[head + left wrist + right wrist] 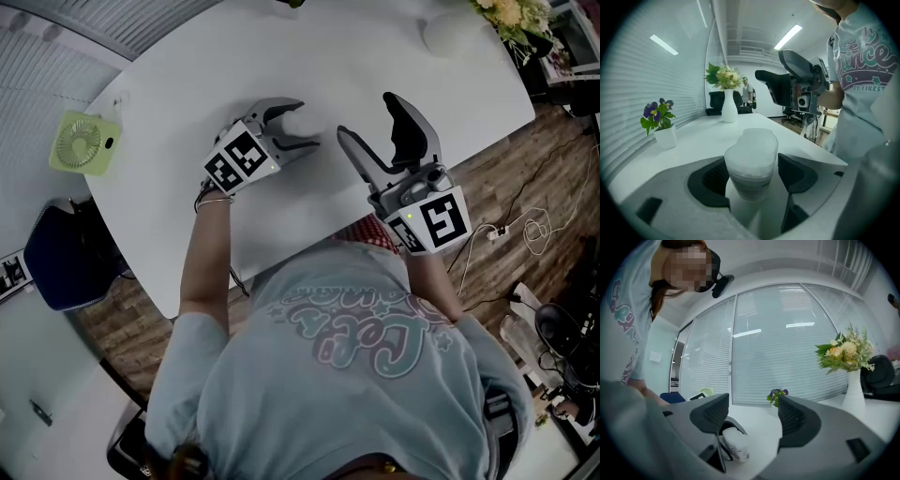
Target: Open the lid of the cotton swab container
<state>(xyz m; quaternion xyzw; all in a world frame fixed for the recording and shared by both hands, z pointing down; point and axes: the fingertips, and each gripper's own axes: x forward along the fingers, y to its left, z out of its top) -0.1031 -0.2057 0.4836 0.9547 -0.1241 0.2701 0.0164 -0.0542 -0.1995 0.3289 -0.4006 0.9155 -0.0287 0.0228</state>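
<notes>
While the left gripper (307, 124) clamps the swab container (750, 180) (lid (754, 150) on), the right gripper (366, 113) gapes empty.

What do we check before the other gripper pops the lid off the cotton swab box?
1. Cotton swab container upright on the table: ok.
2. Left gripper shut on the container, a pad at each side: ok.
3. Lid on and uncovered: ok.
4. Right gripper open, nothing between its jaws: ok.
5. Right gripper at the lid: not ok, it is off to the side, apart.
6. Where the lid's opening edge faces: cannot tell.
</notes>
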